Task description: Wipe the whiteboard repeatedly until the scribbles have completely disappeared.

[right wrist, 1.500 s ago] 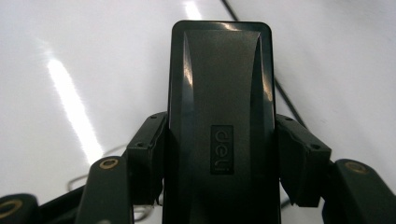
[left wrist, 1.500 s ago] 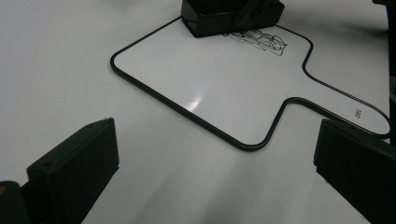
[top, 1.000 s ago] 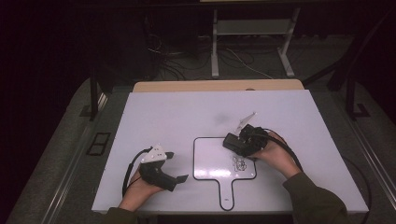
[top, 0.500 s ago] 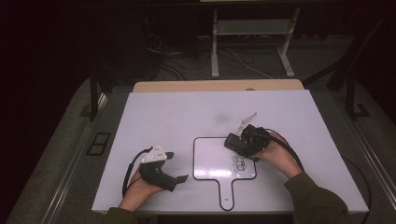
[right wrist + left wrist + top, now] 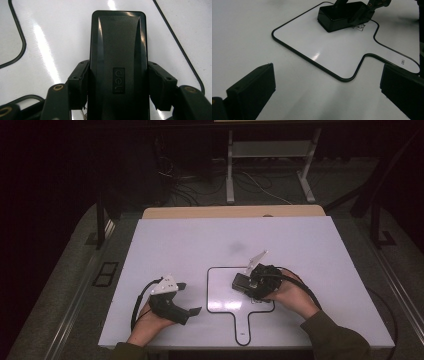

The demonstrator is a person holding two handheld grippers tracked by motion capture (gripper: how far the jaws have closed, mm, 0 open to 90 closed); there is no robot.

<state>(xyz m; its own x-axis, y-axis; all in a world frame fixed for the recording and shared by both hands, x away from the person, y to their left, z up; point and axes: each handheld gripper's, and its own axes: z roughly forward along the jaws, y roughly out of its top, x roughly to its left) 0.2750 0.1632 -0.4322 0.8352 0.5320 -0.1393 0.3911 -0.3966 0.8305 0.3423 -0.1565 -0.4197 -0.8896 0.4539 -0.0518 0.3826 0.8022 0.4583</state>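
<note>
While the right gripper (image 5: 113,82) clamps the black eraser (image 5: 117,62) on the whiteboard (image 5: 220,295), scribbles (image 5: 359,26) beside the eraser remain unwiped; left gripper (image 5: 187,297), jaws apart, rests off the whiteboard.

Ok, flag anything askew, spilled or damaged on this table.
Nothing stands out. The small whiteboard lies flat on the table; the right gripper holds the black eraser squarely on it beside leftover scribbles. The left gripper rests open.

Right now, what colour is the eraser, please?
Black; the eraser shows best in the right gripper view.
</note>
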